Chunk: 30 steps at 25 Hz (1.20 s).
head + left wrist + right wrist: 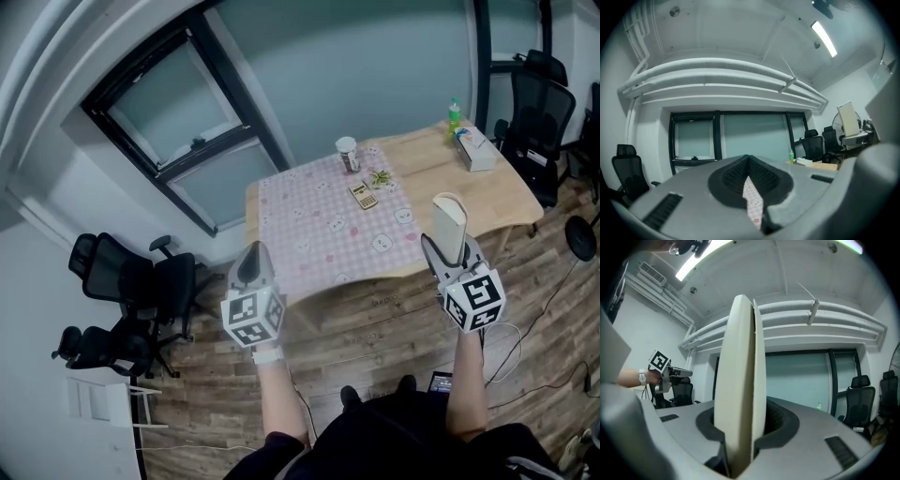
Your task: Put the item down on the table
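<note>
My right gripper (449, 247) is shut on a flat cream slab (450, 223) that stands upright on its edge between the jaws. In the right gripper view the slab (740, 380) fills the middle and rises well above the right gripper (742, 437). My left gripper (254, 251) is shut and holds nothing; in the left gripper view only a thin slit shows at the left gripper (750, 164). Both grippers hang in the air in front of the wooden table (441, 173), short of its near edge. A pink checked cloth (314, 220) covers the table's left part.
On the table stand a cup (348, 153), a calculator (363, 195), a small plant (380, 178), a tissue box (476, 147) and a green bottle (454, 112). Black office chairs stand at the left (131, 291) and at the right (539, 103). A window lies behind the table.
</note>
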Tool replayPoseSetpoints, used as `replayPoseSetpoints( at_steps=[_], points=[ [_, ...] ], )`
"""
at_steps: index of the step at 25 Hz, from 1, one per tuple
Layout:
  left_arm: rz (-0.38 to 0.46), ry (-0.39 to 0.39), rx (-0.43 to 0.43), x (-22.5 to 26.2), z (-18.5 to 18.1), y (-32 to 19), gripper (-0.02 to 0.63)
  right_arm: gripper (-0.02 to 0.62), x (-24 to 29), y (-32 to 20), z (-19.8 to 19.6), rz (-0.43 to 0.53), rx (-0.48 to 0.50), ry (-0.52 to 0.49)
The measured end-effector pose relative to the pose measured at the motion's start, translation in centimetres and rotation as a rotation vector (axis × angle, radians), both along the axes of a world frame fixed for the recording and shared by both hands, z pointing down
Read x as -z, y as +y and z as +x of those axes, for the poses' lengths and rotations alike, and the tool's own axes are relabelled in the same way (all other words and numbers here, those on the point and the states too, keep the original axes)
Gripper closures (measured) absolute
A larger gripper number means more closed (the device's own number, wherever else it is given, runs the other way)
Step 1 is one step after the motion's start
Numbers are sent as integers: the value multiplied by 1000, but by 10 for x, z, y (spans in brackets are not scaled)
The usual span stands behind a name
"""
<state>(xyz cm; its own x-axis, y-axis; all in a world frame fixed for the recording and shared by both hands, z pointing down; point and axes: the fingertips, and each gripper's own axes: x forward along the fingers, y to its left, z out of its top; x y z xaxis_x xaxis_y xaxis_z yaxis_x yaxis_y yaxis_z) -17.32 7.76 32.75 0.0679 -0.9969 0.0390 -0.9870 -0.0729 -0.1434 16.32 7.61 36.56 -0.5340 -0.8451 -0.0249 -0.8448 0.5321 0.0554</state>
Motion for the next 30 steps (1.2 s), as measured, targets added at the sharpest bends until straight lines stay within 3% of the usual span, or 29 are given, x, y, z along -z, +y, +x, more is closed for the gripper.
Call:
replayPoseSetpoints(
  at_steps=[7,10,18,30],
  points=[
    [21,-28,10,5,33,6,607,468,-4,2,22,-2,30,-50],
    [67,-41,-19,10,41,6,607,468,-12,1,18,-8,42,-54],
    [98,-52,-58,4,43,-18,607,468,-10,-16,-2,5,94,-75],
    [97,34,-102,-13,6,-103,607,468,7,-100,-52,-15,115,-56]
  ],
)
